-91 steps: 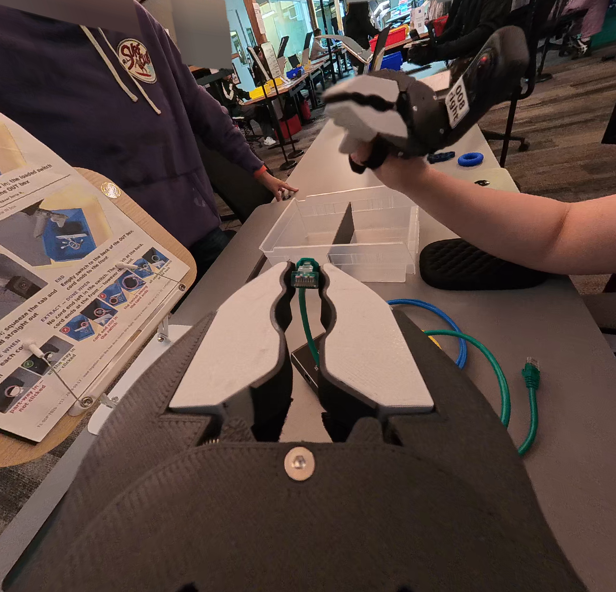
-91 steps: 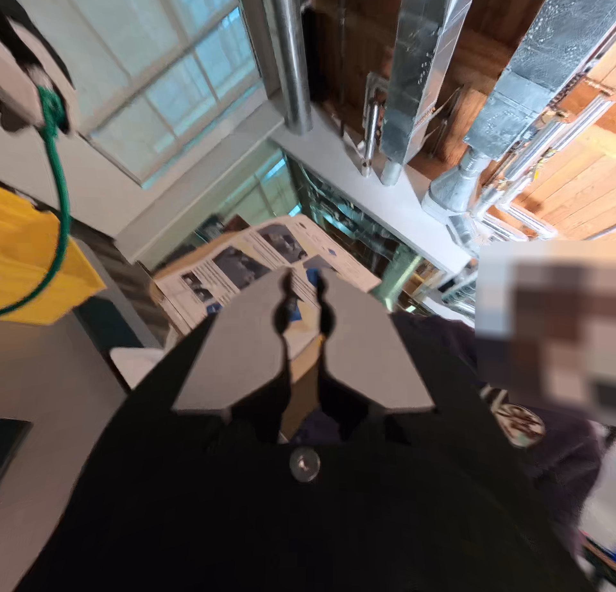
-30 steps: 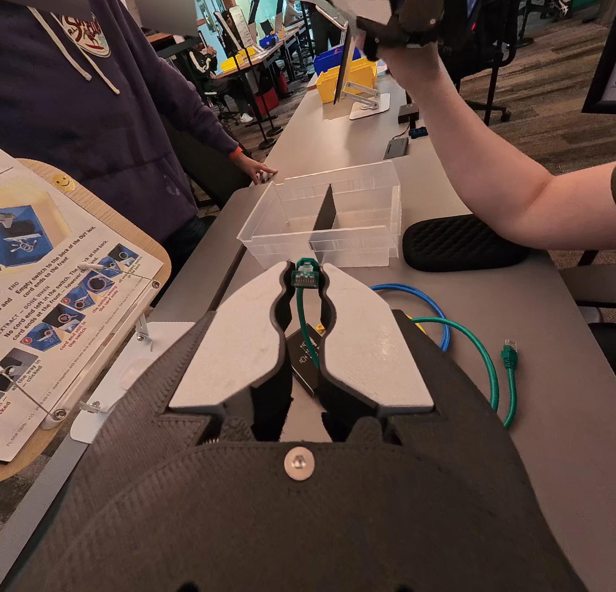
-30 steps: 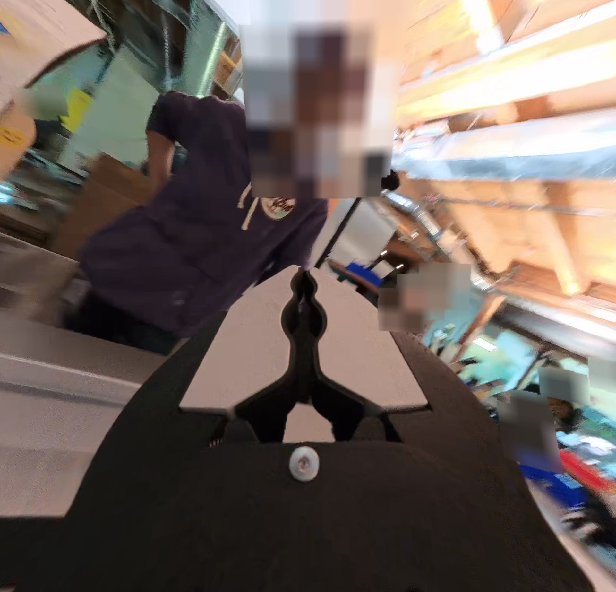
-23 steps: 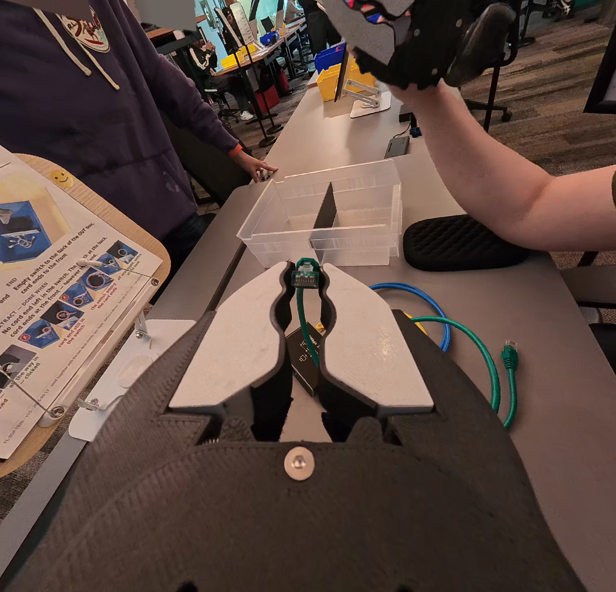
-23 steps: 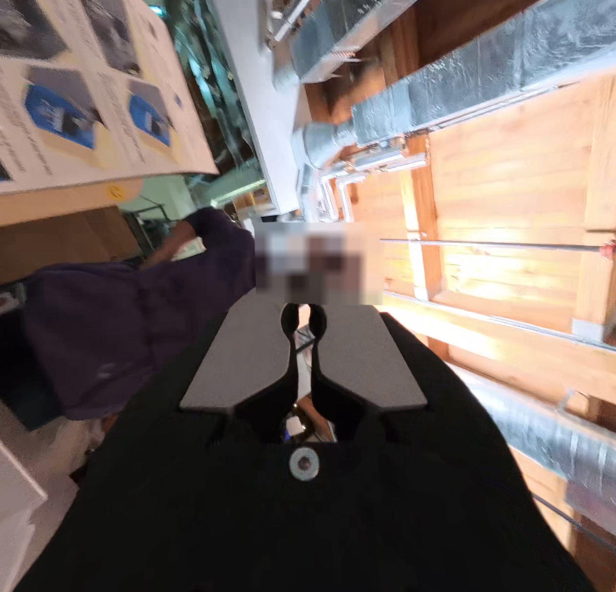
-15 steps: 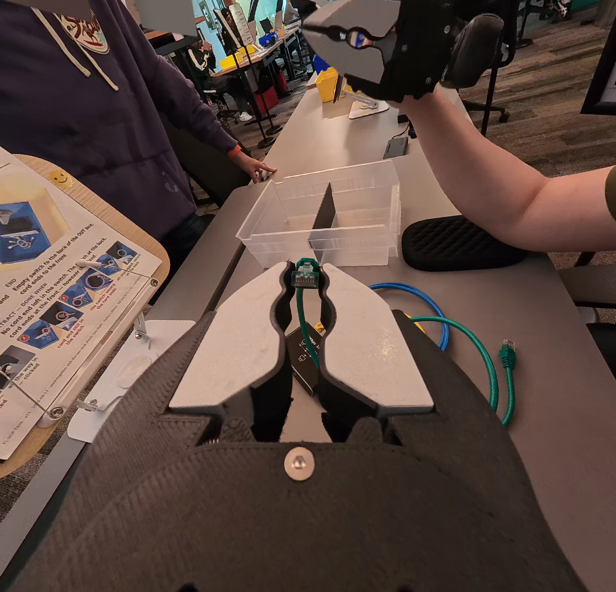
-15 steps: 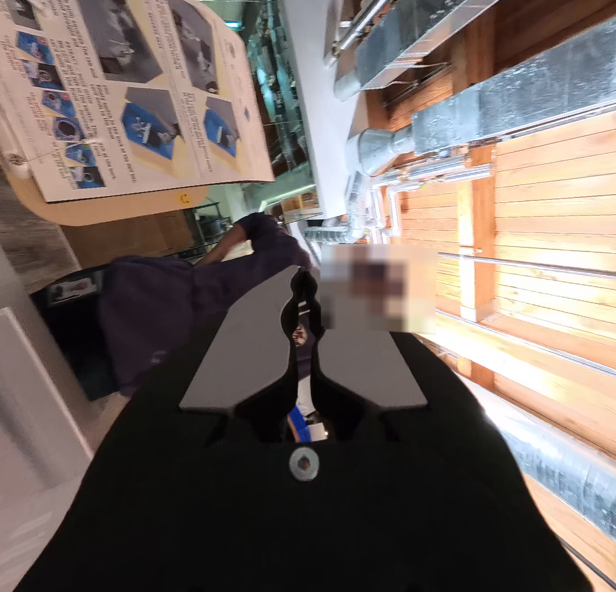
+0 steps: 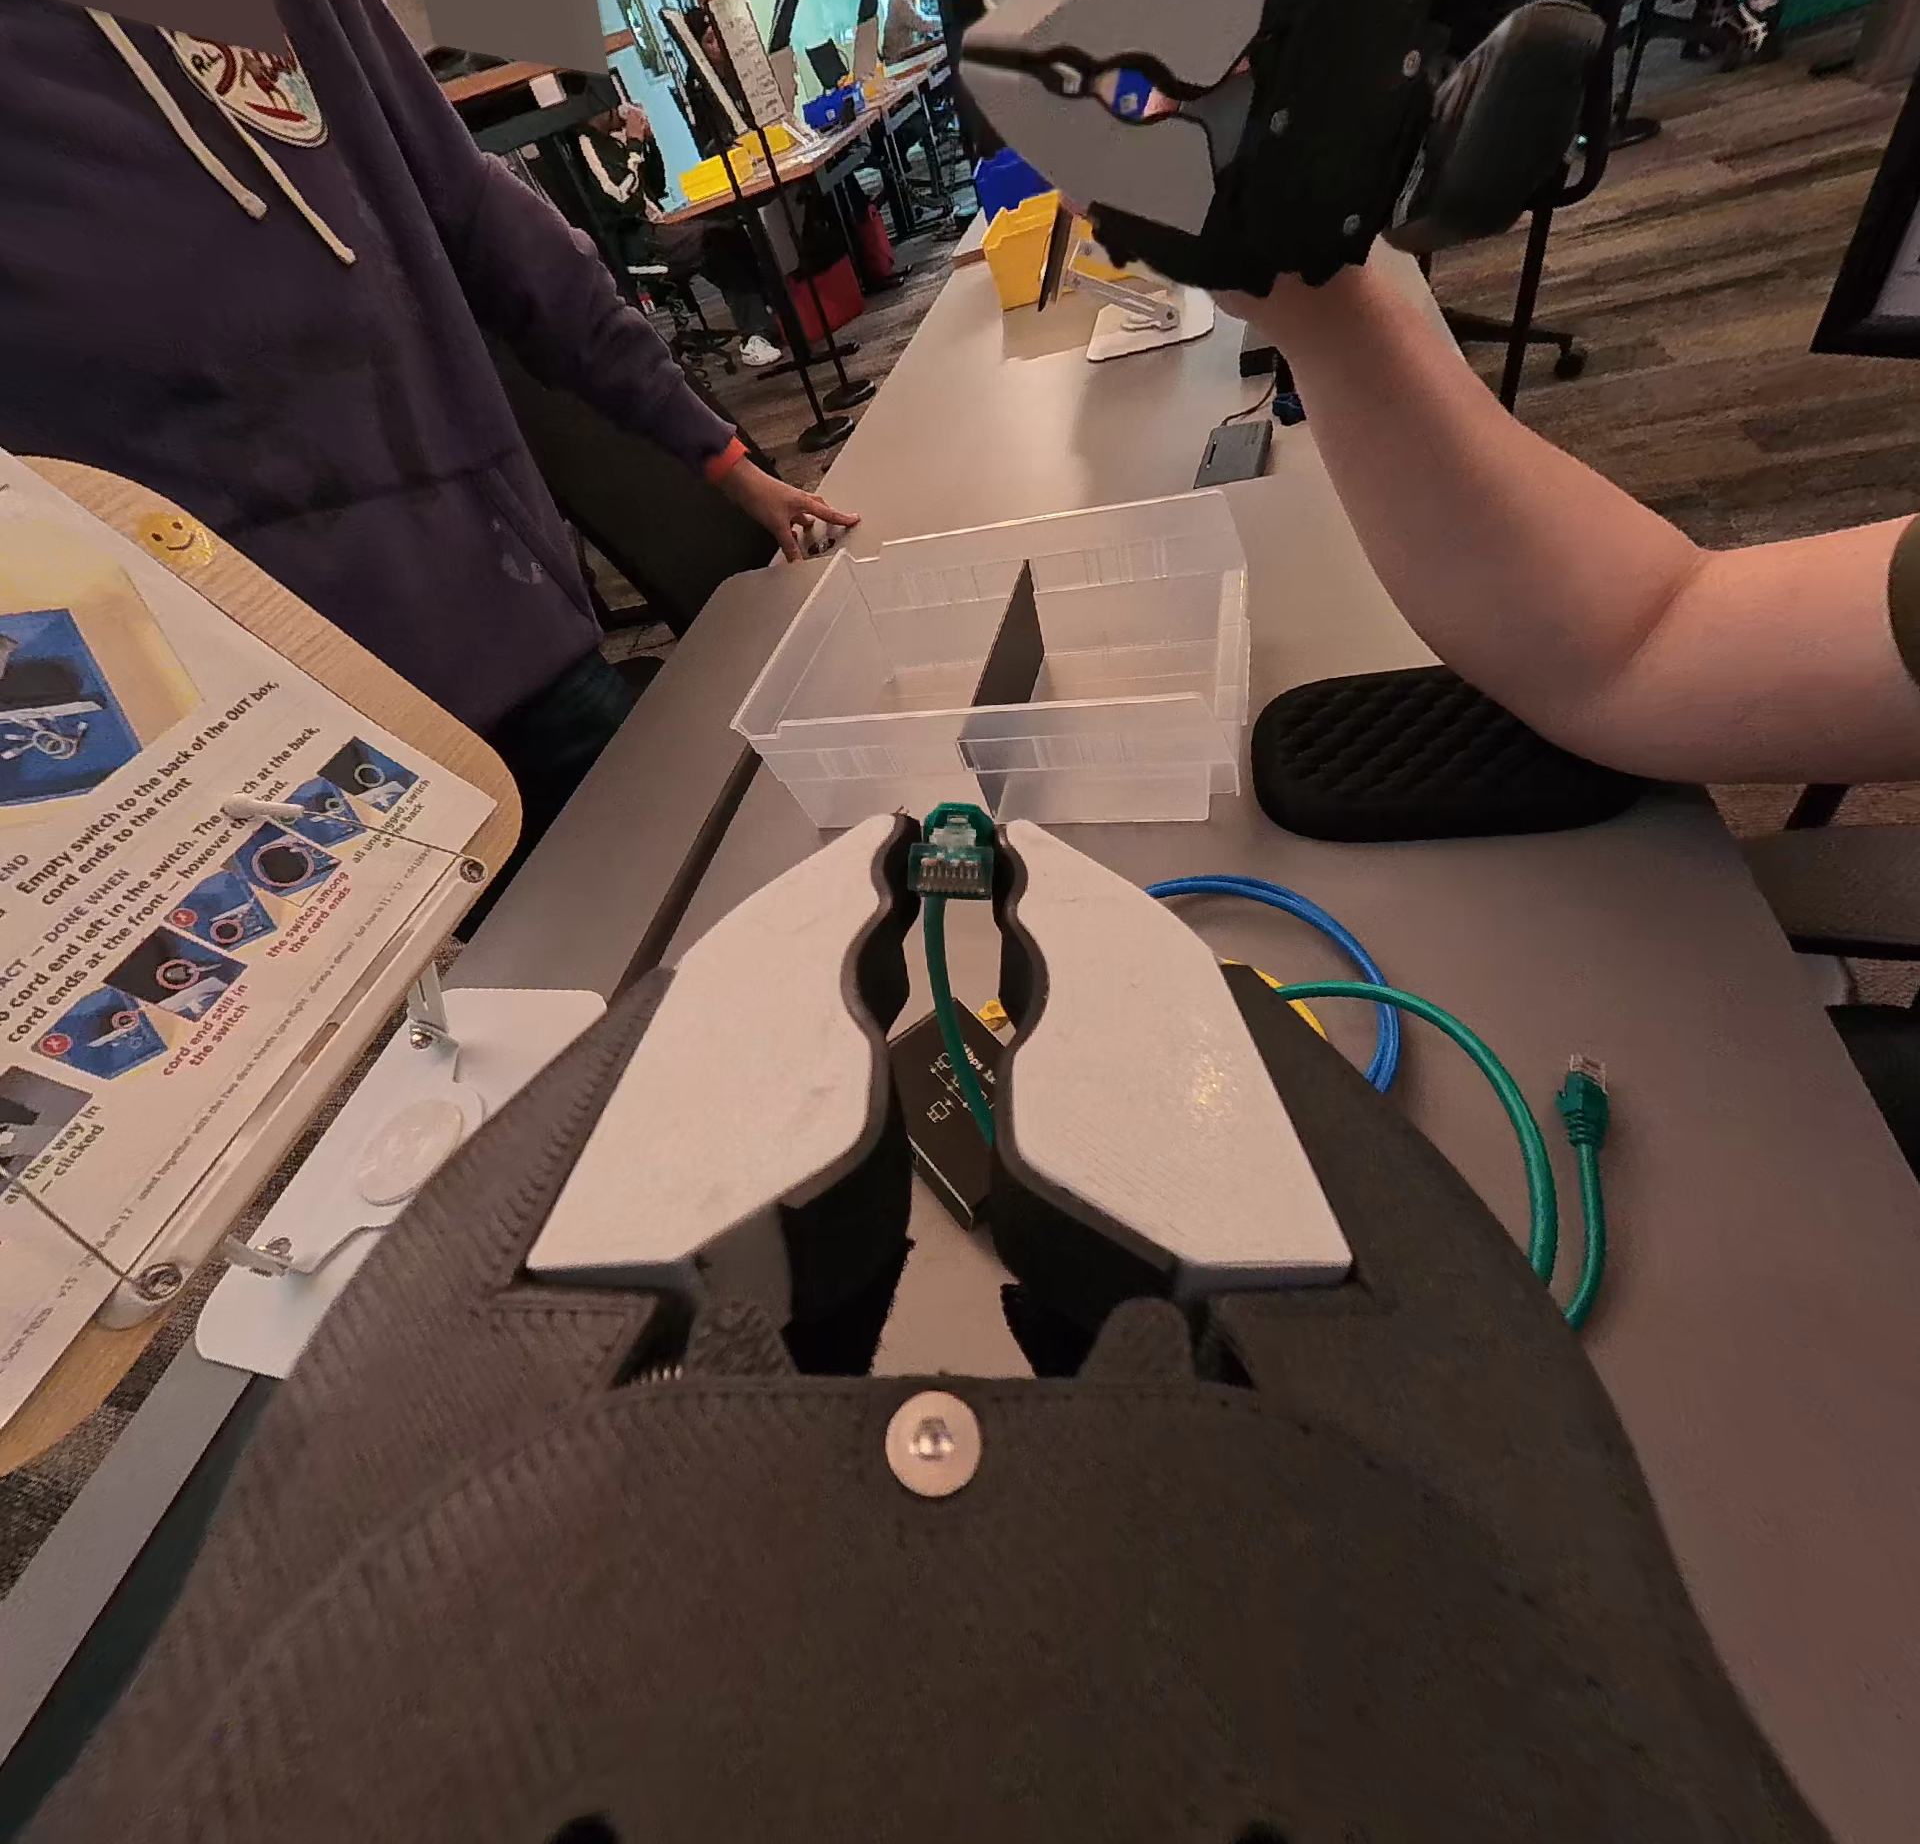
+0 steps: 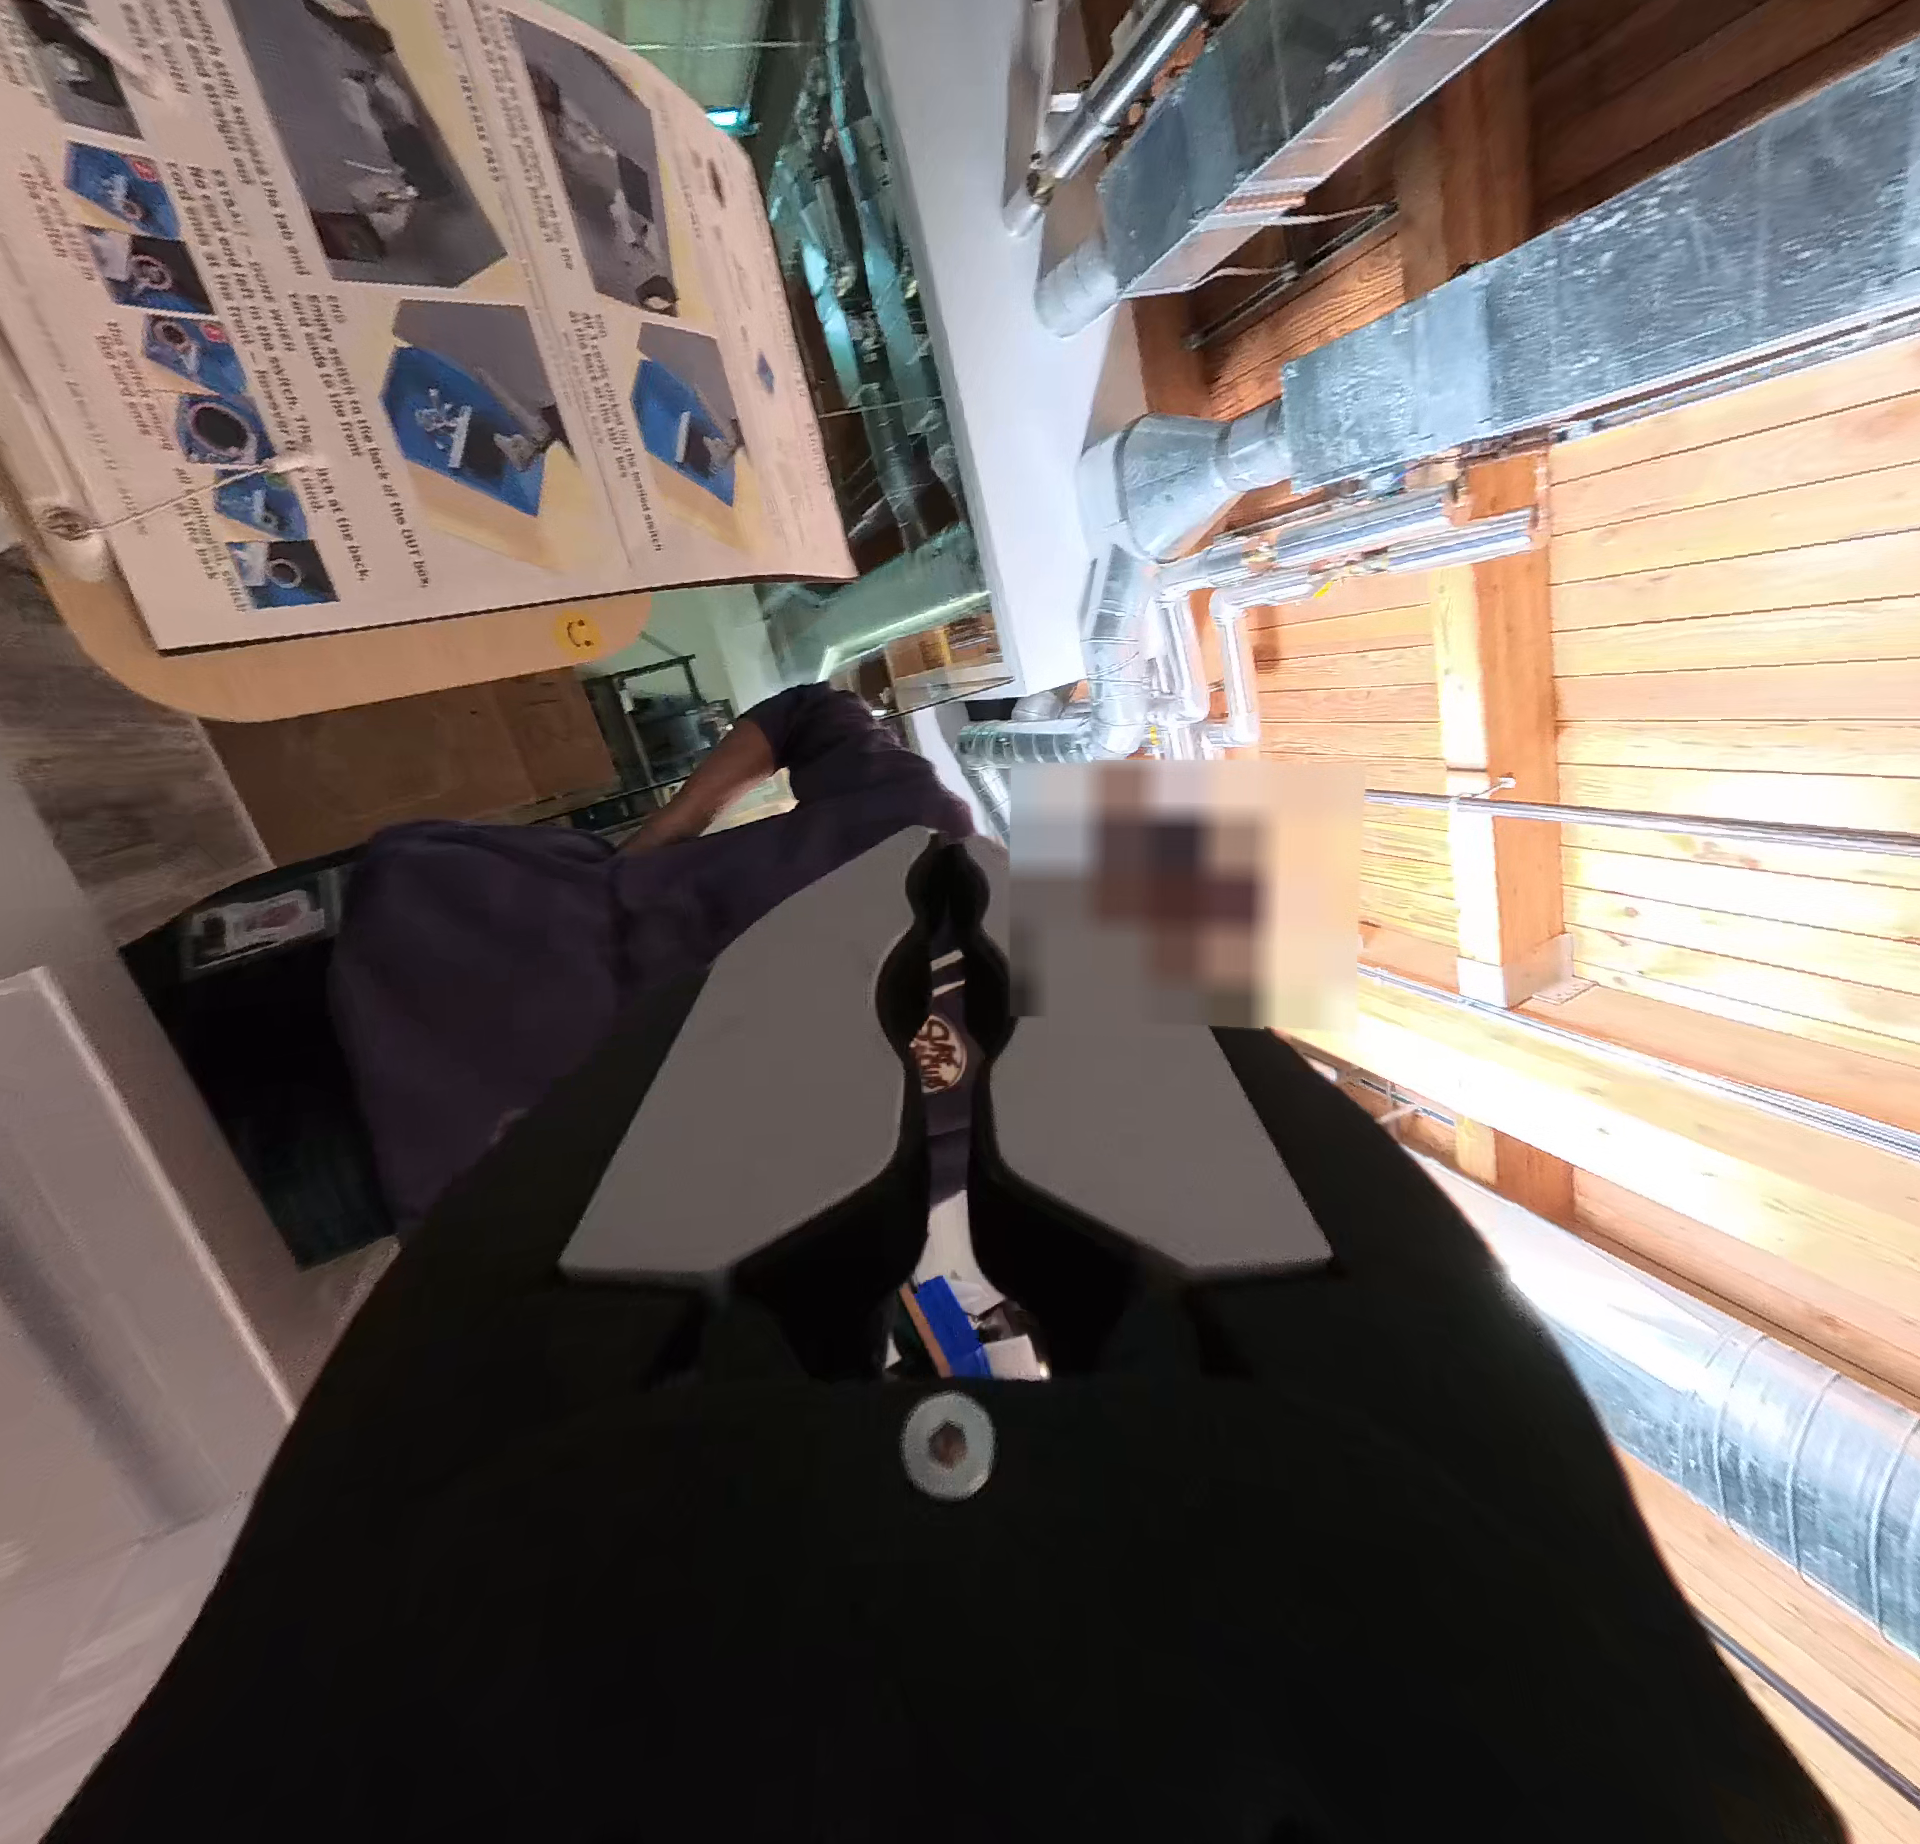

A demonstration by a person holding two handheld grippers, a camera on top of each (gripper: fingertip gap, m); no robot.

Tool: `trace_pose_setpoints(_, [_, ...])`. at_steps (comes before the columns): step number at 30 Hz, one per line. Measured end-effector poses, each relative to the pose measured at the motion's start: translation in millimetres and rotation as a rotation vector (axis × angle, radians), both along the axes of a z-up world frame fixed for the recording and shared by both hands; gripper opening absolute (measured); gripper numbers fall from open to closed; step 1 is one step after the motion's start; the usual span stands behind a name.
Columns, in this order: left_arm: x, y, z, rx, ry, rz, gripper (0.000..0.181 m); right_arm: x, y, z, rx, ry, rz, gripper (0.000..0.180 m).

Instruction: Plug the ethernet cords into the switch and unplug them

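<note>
My left gripper [image 9: 948,838] is shut on the green ethernet plug [image 9: 948,859], contacts facing up, held above the grey table [image 9: 1714,1275]. Its green cord [image 9: 1496,1067] drops between the fingers, loops right and ends in a loose green plug [image 9: 1581,1088] lying on the table. The black switch [image 9: 951,1108] lies under my fingers, partly hidden. A blue cord [image 9: 1299,911] and a bit of yellow cord [image 9: 1242,966] lie beside it. My right gripper [image 9: 987,59] is raised high over the table, shut and empty; in its own view the gripper [image 10: 940,849] is rolled sideways.
A clear plastic bin [image 9: 883,755] with a black divider stands just beyond my left fingertips. A black wrist pad [image 9: 1434,755] lies to its right. An instruction board [image 9: 208,859] on a white stand stands at left. A person in a purple hoodie [image 9: 260,288] rests a hand [image 9: 800,521] at the table's far edge. My right fingertips sit around 30 cm from my left ones.
The right gripper has swung about in the air above the table, and its view has rolled sideways. The left gripper has held the green plug nearly still.
</note>
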State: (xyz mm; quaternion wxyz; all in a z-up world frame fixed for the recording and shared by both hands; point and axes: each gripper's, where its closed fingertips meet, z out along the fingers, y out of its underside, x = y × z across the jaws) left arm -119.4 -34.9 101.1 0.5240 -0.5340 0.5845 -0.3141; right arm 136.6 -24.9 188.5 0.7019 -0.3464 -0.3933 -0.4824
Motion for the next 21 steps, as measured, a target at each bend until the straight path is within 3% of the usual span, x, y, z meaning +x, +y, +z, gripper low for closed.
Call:
trace_pose_setpoints(4, [0.5, -0.9, -0.7, 0.002, 0.004, -0.001, 0.013, 0.9, 2.2, -5.7, -0.065, 0.013, 0.012, 0.000])
trace_pose_setpoints(7, [-1.1, -0.4, 0.7, 0.002, -0.002, 0.002, 0.013, 1.9, -2.5, 2.1, -0.004, 0.047, 0.042, 0.000])
trace_pose_setpoints(9, [-2.8, 0.9, 2.1, 0.002, -0.009, 0.009, 0.013, 1.4, 5.3, -9.2, -0.113, 0.060, 0.056, 0.000])
trace_pose_setpoints(12, [-4.7, 2.7, 3.7, -0.003, -0.019, 0.015, 0.013, 0.7, -0.6, 0.6, -0.048, 0.135, 0.143, 0.000])
trace_pose_setpoints(15, [-4.8, 4.2, 3.0, -0.009, -0.019, 0.017, 0.013, -5.9, 7.1, -8.1, -0.160, 0.217, 0.246, 0.000])
trace_pose_setpoints(18, [-3.3, 4.5, 1.0, -0.016, -0.013, 0.017, 0.013, -6.1, -8.2, 18.3, -0.152, 0.599, 0.680, 0.000])
trace_pose_setpoints(19, [-2.6, 3.6, 0.4, -0.018, -0.010, 0.012, 0.013, 4.6, -13.2, 29.0, -0.171, 0.797, 0.881, 0.000])
trace_pose_setpoints(21, [-1.9, 1.8, -0.3, -0.021, -0.005, 0.005, 0.013, 19.4, -29.0, 36.7, -0.335, 1.016, 1.341, 0.000])
